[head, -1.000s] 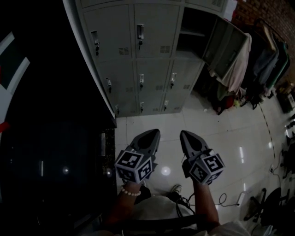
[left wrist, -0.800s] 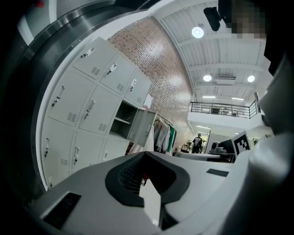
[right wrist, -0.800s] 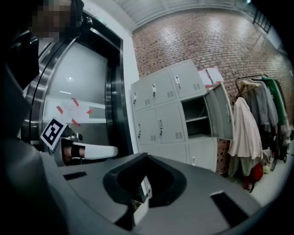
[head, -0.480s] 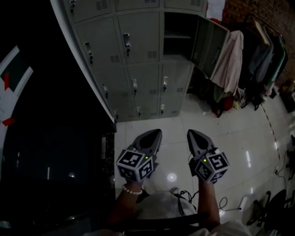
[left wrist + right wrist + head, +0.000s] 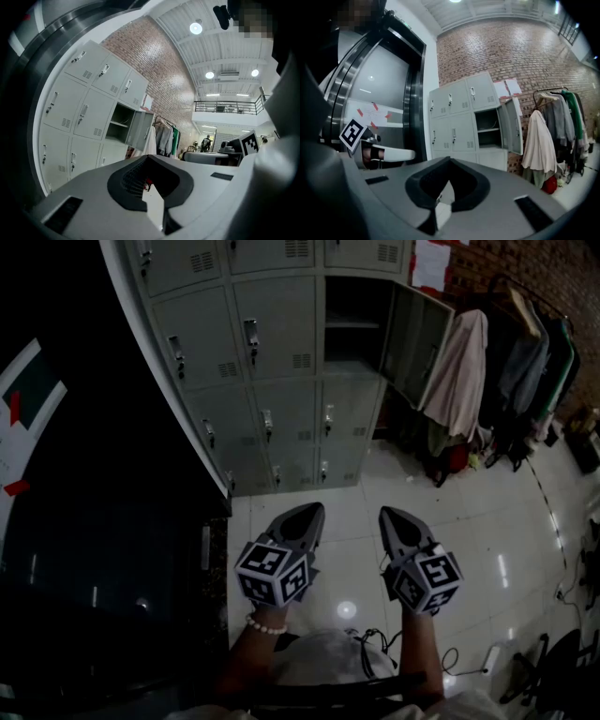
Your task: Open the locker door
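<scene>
Left claw (image 5: 302, 517) and right claw (image 5: 394, 521) each have their jaws closed together on nothing, side by side above the tiled floor (image 5: 478, 512). Well ahead of them, the locker door (image 5: 413, 341) at the right end of the locker bank (image 5: 272, 334) stands swung open, while the neighbouring doors are shut.

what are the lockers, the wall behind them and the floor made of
Lockers: likely painted sheet metal in matte grey, judging by the thin flat doors, stamped vent slots and metal latches.
Wall: exposed reddish brick, rough, with visible mortar courses.
Floor: probably glazed or polished tile, pale and glossy, with grid joints and bright lamp reflections.
</scene>
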A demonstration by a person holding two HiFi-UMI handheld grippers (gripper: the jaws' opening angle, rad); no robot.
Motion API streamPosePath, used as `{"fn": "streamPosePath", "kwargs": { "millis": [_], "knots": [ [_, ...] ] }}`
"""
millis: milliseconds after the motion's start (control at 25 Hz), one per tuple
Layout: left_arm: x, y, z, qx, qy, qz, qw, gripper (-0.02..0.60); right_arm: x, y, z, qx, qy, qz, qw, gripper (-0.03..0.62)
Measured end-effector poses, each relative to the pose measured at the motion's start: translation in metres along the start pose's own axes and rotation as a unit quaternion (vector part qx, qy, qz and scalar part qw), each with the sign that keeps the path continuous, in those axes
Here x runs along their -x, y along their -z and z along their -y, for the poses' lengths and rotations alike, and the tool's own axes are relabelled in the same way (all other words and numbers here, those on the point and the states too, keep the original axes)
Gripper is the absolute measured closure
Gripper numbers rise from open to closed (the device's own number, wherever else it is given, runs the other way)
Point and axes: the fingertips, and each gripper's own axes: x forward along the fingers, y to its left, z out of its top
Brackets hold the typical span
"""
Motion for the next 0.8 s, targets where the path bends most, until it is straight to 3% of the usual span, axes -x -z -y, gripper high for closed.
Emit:
{"fn": "streamPosePath", "kwargs": {
  "millis": [800],
  "knots": [
    [-0.0075, -0.0013, 0.0054, 0.001, 0.016, -0.006, 0.9998, 0.589, 0.0027, -0.0016, 0.0066, -0.004, 0.010, 0.001, 1.000, 0.592]
  ]
}}
